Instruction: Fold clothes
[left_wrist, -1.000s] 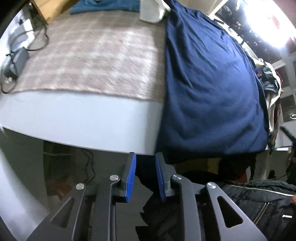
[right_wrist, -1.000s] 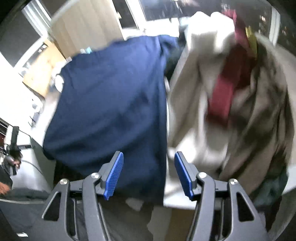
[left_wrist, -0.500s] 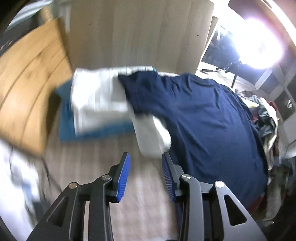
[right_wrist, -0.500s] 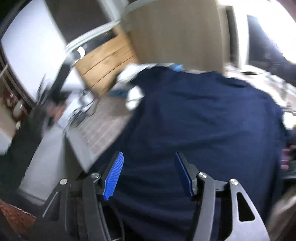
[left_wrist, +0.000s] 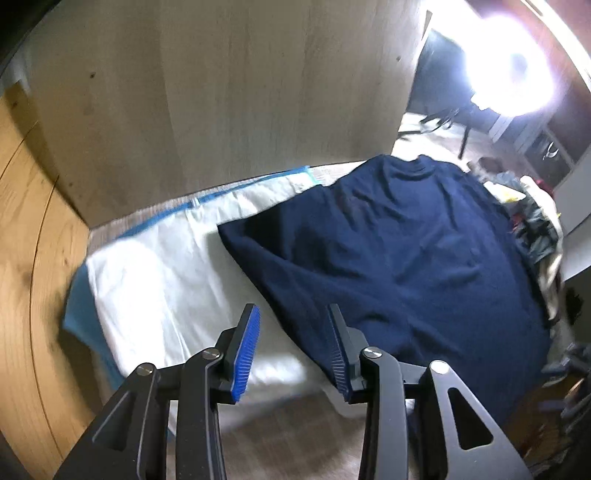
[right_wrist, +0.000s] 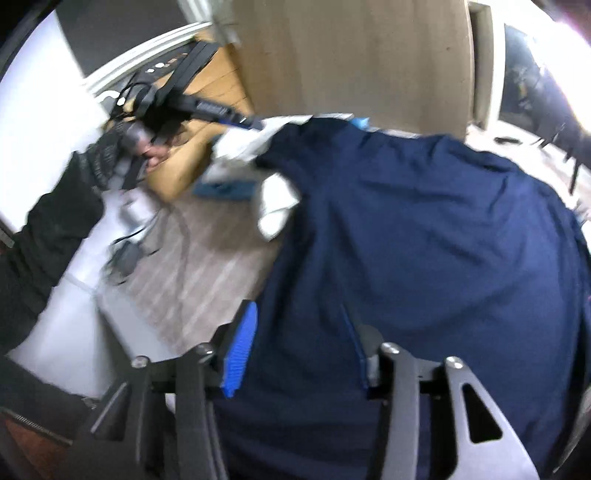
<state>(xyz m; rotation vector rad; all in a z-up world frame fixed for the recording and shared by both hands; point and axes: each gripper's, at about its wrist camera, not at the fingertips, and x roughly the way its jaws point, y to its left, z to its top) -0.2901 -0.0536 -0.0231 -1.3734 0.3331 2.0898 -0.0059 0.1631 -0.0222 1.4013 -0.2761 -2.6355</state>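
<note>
A navy blue shirt lies spread flat on the table, its left sleeve draped over a stack of folded white and blue clothes. My left gripper is open and empty, hovering above the sleeve edge and the white stack. In the right wrist view the navy shirt fills the right half. My right gripper is open over the shirt's lower left side; cloth covers part of the right finger.
A pile of unfolded clothes sits at the table's far right. A wooden panel stands behind the table. A charger and cables lie at the table's left edge. The plaid tablecloth shows left of the shirt.
Both grippers swung up from the table's near edge and forward over the table. The left gripper opened wider and now sits over the sleeve and white stack. The right moved from the clothes pile onto the shirt.
</note>
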